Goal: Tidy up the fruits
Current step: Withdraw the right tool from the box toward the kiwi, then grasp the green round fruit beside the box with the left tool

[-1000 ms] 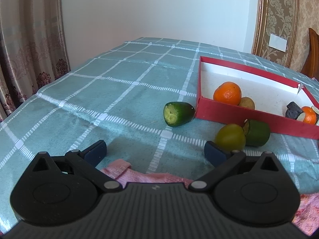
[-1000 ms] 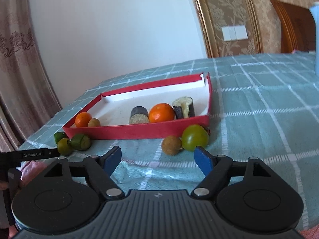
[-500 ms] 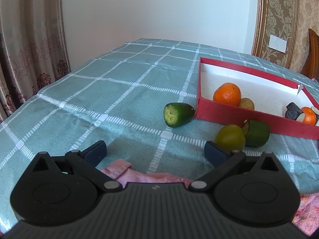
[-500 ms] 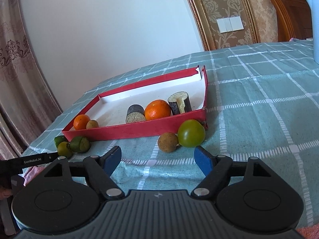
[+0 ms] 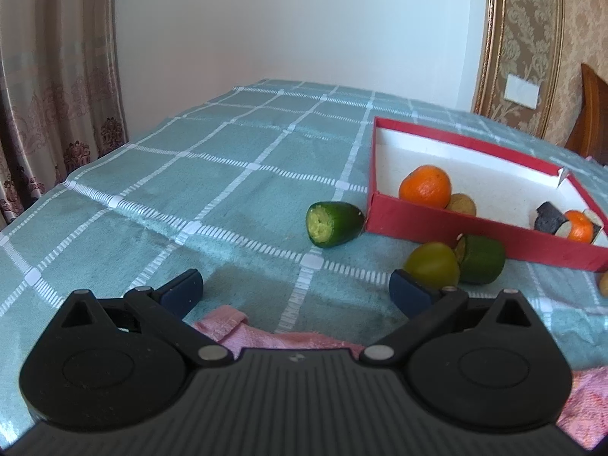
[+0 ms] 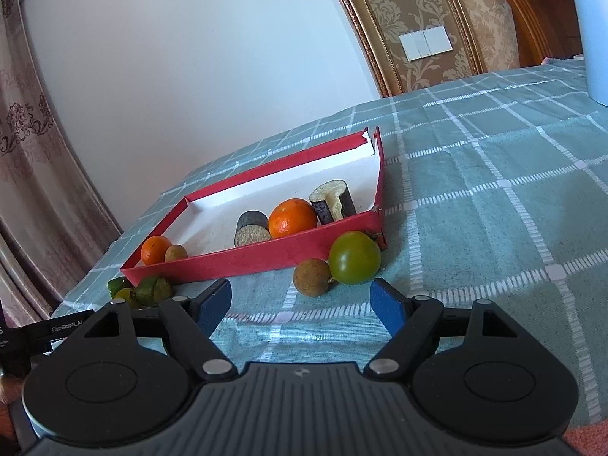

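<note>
A red tray (image 6: 266, 262) with a white floor holds two oranges (image 6: 292, 217), a small brown fruit (image 6: 175, 252) and two dark cut pieces (image 6: 250, 226). In front of it lie a green round fruit (image 6: 354, 257) and a brown fruit (image 6: 312, 277). My right gripper (image 6: 300, 304) is open and empty, just short of them. In the left wrist view the tray (image 5: 448, 224) is at the right; a cut green piece (image 5: 333, 223), a yellow-green fruit (image 5: 431, 264) and a green piece (image 5: 480, 259) lie outside it. My left gripper (image 5: 294, 290) is open and empty.
A teal checked cloth (image 5: 228, 174) covers the table. A pink towel (image 5: 266, 336) lies under my left gripper. Curtains (image 5: 57, 76) hang at the left table edge. A white jug (image 6: 589, 30) stands at the far right. A wooden chair (image 6: 539, 15) is behind.
My right gripper has tilted and moved closer to the green and brown fruits by the tray's corner. My left gripper has hardly moved. Both stay open.
</note>
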`<state>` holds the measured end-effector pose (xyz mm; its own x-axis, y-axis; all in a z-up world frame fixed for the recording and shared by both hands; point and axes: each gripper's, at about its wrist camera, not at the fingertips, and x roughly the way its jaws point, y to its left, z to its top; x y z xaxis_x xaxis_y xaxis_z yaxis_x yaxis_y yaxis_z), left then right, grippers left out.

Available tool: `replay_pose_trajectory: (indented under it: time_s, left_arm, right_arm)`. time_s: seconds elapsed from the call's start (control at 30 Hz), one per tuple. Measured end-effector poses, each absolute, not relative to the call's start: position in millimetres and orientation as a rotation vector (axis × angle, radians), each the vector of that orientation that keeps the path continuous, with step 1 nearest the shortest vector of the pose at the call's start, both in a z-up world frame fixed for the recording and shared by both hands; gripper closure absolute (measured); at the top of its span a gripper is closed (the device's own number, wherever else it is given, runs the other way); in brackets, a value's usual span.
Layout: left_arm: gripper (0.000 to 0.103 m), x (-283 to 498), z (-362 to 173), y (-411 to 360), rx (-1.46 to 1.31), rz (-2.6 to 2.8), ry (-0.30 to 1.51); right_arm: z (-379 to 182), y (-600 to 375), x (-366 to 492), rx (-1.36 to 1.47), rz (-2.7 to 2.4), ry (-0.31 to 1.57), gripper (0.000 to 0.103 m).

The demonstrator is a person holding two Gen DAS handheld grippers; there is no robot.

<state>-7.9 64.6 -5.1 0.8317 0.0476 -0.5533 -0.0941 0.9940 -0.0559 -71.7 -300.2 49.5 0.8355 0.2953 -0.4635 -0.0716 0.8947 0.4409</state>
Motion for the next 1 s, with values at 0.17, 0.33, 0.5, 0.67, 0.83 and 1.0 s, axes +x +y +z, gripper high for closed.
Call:
replay_pose_trajectory:
  time_s: [0.17,0.33,0.5,0.67,0.83,1.0]
  left_arm:
    - [0.0,-15,-2,61,-0.069,0.051,0.529]
    - [0.0,-17,1,49,0.004,0.051,0.499]
    - [0.0,-21,3,49,0.014,0.017,0.483]
    - [0.0,-30,11,49,0.012,-0.034,0.439]
    - [0.0,-28,15,33,0.077,-0.104,0.427]
    - [0.009,-21,12,8,0.176,-0.171,0.457]
  right_arm:
    - [49,-300,-71,0.426,0.204,0.556,0.023]
    - [48,-300,-70,0.43,0.205,0.56,0.023]
    - [48,-301,-70,0.431,0.206,0.561,0.023]
    - [48,-301,-70,0.432,0.208,0.563,0.023]
    - [48,-300,-69,0.433,0.208,0.564,0.023]
    - [48,-301,-70,0.437,0.208,0.564,0.023]
